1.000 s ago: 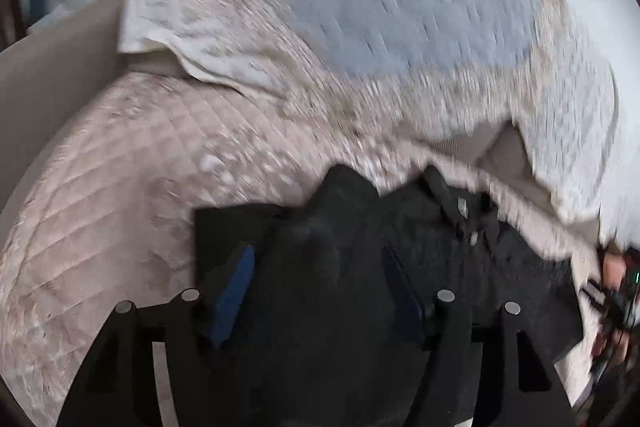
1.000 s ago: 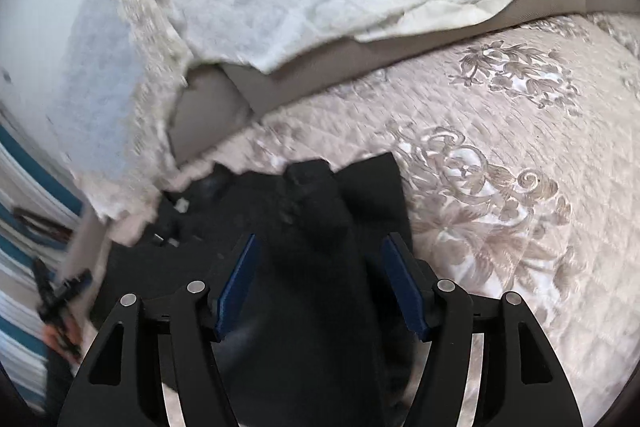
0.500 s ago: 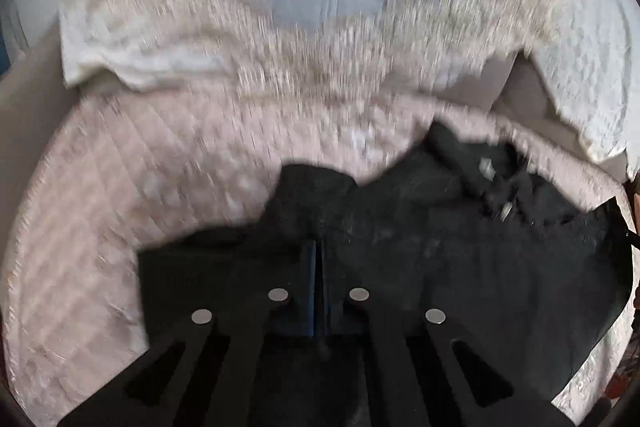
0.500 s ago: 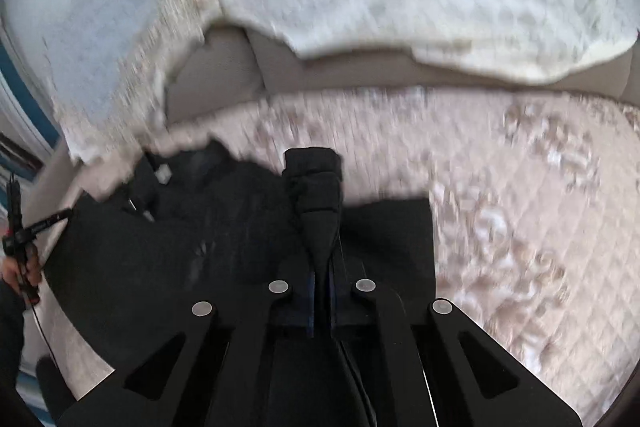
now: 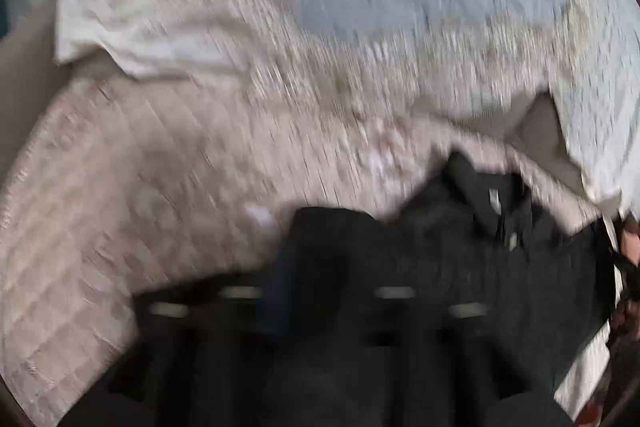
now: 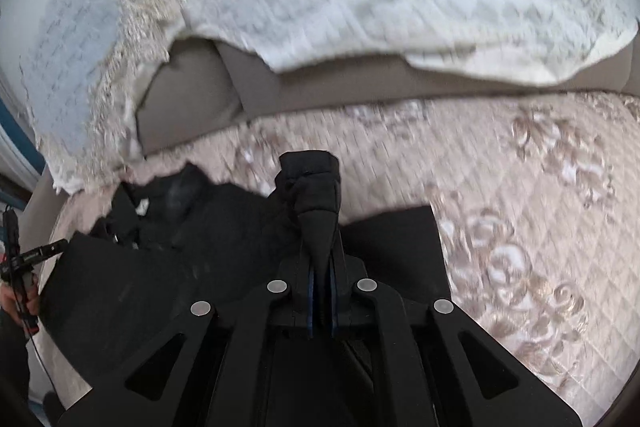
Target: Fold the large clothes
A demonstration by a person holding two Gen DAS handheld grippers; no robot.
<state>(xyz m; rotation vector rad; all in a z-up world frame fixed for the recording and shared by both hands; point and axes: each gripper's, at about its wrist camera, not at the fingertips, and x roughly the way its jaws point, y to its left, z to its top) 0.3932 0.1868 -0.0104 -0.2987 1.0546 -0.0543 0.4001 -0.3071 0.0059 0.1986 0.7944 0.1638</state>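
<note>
- On the bed (image 6: 540,227), the black garment (image 6: 168,267) lies spread over the quilted cover, collar end toward the pillows.
- Right gripper (image 6: 322,301) is clamped tight on a bunched sleeve (image 6: 316,199), and the cuff sticks up past the tips.
- Left gripper (image 5: 340,291) is a blurry mess in its own view. Its jaws have just been opening and stand partway apart with dark cloth between them, but I can't tell if the pads press on it.
- Risk, I'd say: if the left side has let go while the right one drags, the fold goes lopsided and the body bunches up.
- The right one only has a narrow pinch of sleeve, so a quick tug could pull it free.
- Black cloth on black fingers makes a bad grab easy to miss.
- Versus a second ago: both grippers were wide open around the cloth. The right one has shut on the sleeve. The left shut half a second ago, then reopened.
</note>
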